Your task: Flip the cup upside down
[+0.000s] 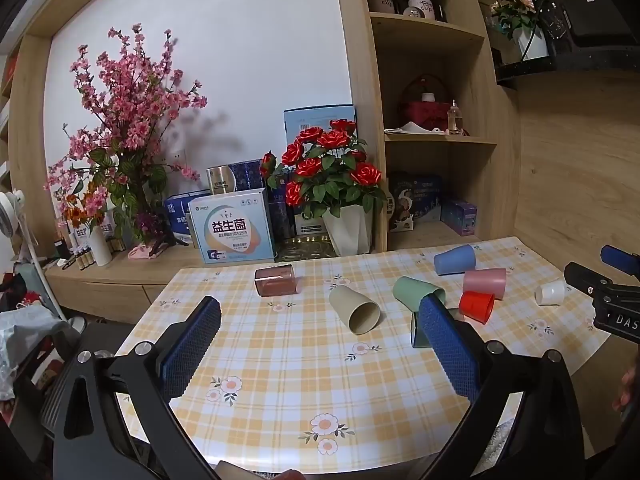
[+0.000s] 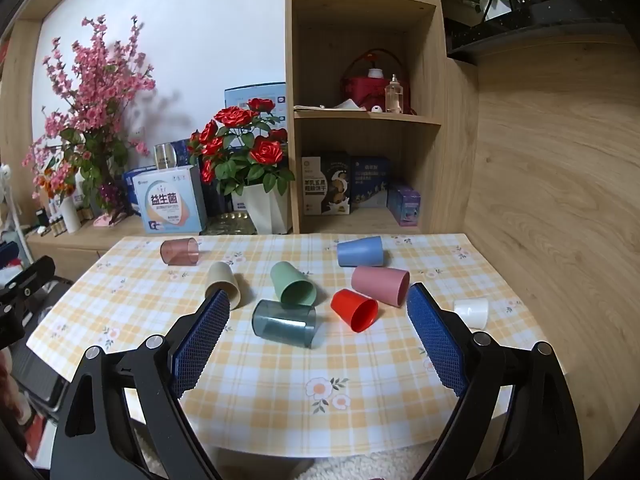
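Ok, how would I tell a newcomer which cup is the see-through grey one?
Start at the checked tablecloth in front of the wooden shelves. Among the cups lying on their sides, look in the near middle, just in front of the green cup and left of the red cup. The grey cup is the only smoky, transparent one there.

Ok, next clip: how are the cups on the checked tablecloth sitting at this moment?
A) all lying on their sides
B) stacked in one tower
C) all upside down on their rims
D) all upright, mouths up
A: in the right wrist view the red cup, the grey see-through cup and the green cup each lie on their side with the mouth facing sideways, as do the others on the table.
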